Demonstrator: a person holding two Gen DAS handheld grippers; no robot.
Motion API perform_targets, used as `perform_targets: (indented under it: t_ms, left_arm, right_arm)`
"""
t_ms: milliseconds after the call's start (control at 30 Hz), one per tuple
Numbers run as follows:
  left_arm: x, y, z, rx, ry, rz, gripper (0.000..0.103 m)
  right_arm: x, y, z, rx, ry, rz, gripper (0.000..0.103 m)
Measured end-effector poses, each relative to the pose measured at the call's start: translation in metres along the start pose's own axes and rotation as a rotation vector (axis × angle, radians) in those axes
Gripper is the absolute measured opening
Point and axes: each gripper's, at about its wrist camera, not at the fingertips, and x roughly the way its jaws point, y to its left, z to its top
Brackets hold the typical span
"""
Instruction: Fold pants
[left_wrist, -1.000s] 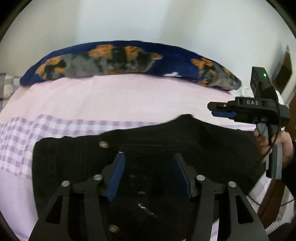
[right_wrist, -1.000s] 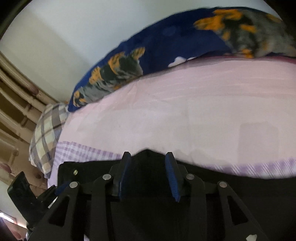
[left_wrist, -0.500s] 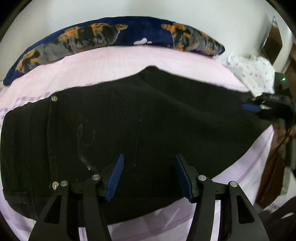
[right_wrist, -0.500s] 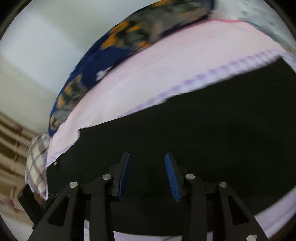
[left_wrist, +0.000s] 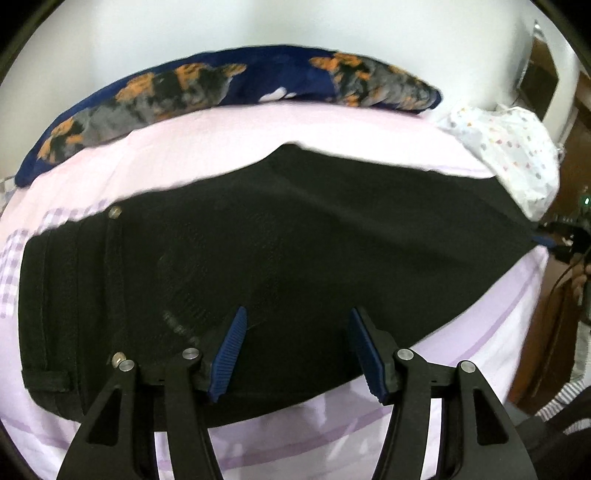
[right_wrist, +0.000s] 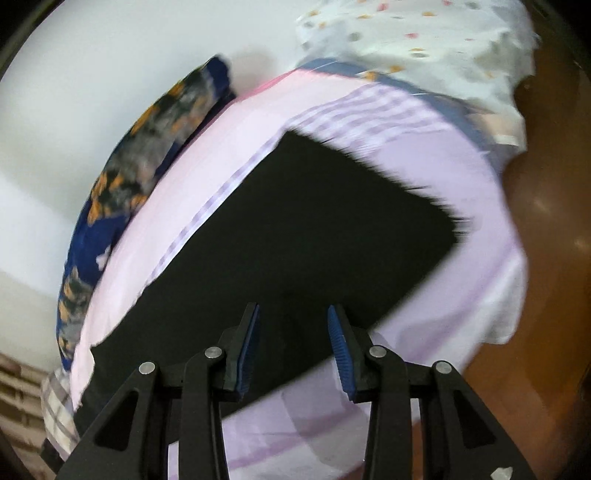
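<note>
**Black pants spread on pink bedsheet, both grippers above them**

Left wrist view: black pants (left_wrist: 295, 251) are seen lying flat across the middle of the frame on a pink sheet (left_wrist: 221, 140), waistband with two rivets at the left. The left gripper (left_wrist: 297, 354) is at bottom centre, jaws moderately apart, nothing pinched between the blue pads (left_wrist: 229, 354). A navy patterned pillow (left_wrist: 221, 85) is noted along the top, a white dotted cloth (left_wrist: 517, 147) at upper right. At the right edge the right gripper (left_wrist: 554, 240) is partly visible at the pants' end; its grip cannot be judged here.

Right wrist view, blurred: pants (right_wrist: 295, 229) fill the centre. The right gripper (right_wrist: 293, 350) is seen at bottom centre, jaws narrowly parted over the fabric, nothing clamped.
</note>
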Motion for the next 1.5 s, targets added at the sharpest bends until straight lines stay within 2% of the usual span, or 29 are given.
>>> perform_targets:
  t_ms: [200, 467, 600, 633, 700, 733, 833, 933, 1100, 1233, 1367, 1500]
  left_arm:
    - [0.010, -0.039, 0.024, 0.060, -0.001, -0.075, 0.063]
    - [0.040, -0.087, 0.040, 0.156, 0.047, -0.160, 0.063]
    - [0.055, -0.104, 0.041, 0.181, 0.090, -0.190, 0.063]
    - [0.057, -0.107, 0.040, 0.184, 0.077, -0.200, 0.063]
    - [0.063, -0.114, 0.039, 0.200, 0.094, -0.206, 0.063]
    - [0.068, -0.118, 0.038, 0.211, 0.107, -0.208, 0.063]
    - [0.079, -0.121, 0.033, 0.223, 0.140, -0.189, 0.062]
    - [0.083, -0.124, 0.031, 0.242, 0.120, -0.160, 0.058]
    - [0.082, -0.119, 0.034, 0.205, 0.112, -0.168, 0.057]
    - [0.067, -0.095, 0.038, 0.075, 0.083, -0.218, 0.057]
    - [0.044, -0.064, 0.038, -0.059, 0.032, -0.263, 0.057]
    - [0.026, -0.032, 0.033, -0.142, -0.014, -0.236, 0.058]
  right_arm:
    - [-0.012, -0.037, 0.000, 0.099, -0.012, -0.002, 0.037]
    - [-0.004, -0.057, 0.013, 0.175, -0.040, 0.061, 0.036]
    - [0.004, -0.062, 0.027, 0.195, -0.074, 0.069, 0.028]
    - [0.006, -0.064, 0.029, 0.203, -0.082, 0.073, 0.026]
    - [0.012, -0.068, 0.035, 0.230, -0.091, 0.078, 0.013]
    - [0.014, -0.071, 0.036, 0.244, -0.087, 0.088, 0.010]
    - [0.014, -0.072, 0.037, 0.269, -0.084, 0.103, 0.009]
    - [0.009, -0.064, 0.037, 0.257, -0.088, 0.118, 0.009]
    - [0.000, -0.026, 0.041, 0.223, -0.082, 0.219, 0.008]
    - [0.005, 0.026, 0.037, 0.132, -0.040, 0.281, 0.008]
    - [0.022, 0.092, 0.020, 0.021, 0.037, 0.350, 0.008]
    - [0.042, 0.152, -0.008, -0.082, 0.122, 0.406, 0.008]
